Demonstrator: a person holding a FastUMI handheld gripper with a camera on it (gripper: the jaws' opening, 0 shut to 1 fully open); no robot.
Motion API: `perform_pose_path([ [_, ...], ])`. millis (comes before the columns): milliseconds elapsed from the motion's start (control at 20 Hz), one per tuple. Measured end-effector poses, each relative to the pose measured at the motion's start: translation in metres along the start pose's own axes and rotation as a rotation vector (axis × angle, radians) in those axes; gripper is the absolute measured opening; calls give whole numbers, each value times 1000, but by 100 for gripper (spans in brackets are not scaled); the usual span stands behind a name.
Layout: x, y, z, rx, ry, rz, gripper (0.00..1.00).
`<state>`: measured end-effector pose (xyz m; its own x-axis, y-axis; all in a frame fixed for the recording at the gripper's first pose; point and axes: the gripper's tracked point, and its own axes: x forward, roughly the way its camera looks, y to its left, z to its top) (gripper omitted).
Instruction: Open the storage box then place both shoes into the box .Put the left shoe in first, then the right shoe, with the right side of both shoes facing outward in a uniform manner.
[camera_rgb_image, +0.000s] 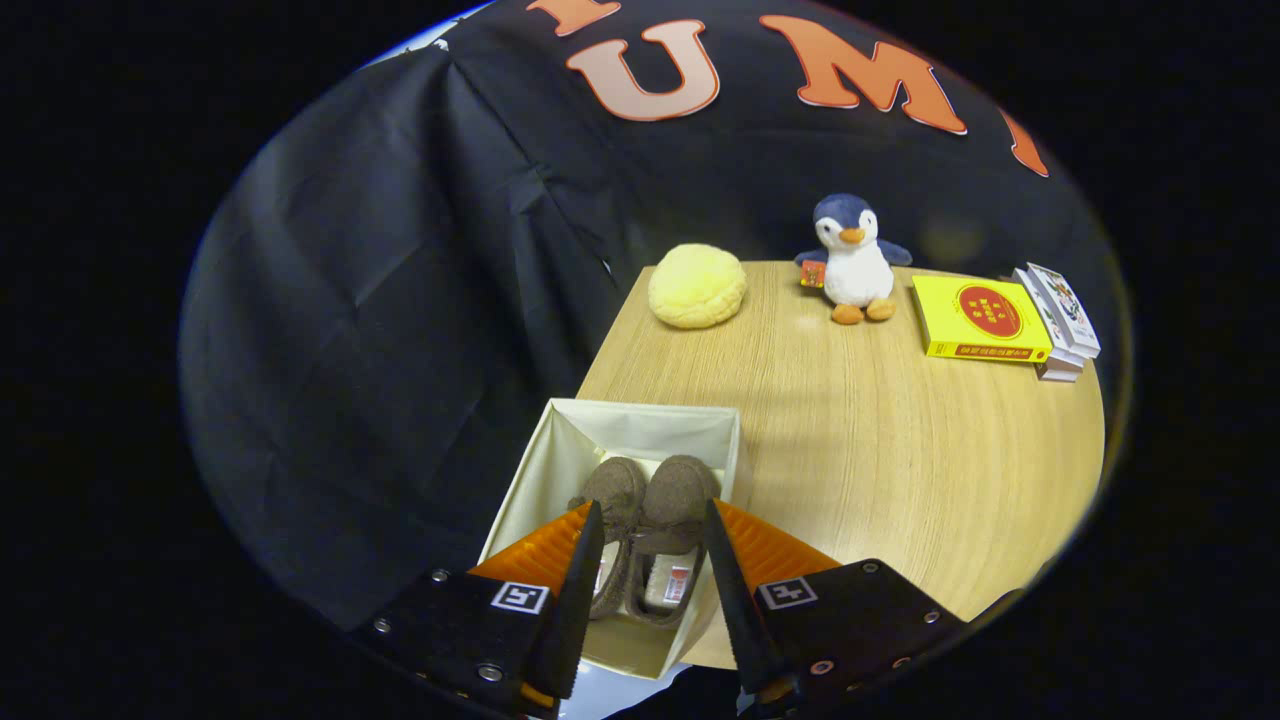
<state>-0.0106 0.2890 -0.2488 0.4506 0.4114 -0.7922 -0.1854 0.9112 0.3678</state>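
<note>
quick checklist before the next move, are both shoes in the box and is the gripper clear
1. Storage box open: ok, no lid over it.
2. Both shoes inside: ok, left-hand shoe and right-hand shoe lie side by side, toes away from the camera.
3. Gripper free: ok, jaws apart above the shoes, holding nothing.
4. Right sides facing outward: cannot tell from this angle.
5. Which shoe is left or right: cannot tell.
6. Table beside the box: ok, penguin toy and books sit far beyond.

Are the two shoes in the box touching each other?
Touching. The gripper view shows the two shoes pressed side by side inside the box, no gap between their toes. The gripper hangs open above them.
</note>
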Motion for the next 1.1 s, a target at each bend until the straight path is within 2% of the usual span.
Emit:
perform_pose_path([
  [150,-35,-30,20,-26,-92,-5,66],
  [300,-70,-63,37,-43,-180,-12,78],
  [600,-147,-147,67,-48,-420,-84,93],
  [900,-230,-220,103,-52,-709,-210,97],
  [1100,-265,-255,107,-43,-817,-266,97],
])
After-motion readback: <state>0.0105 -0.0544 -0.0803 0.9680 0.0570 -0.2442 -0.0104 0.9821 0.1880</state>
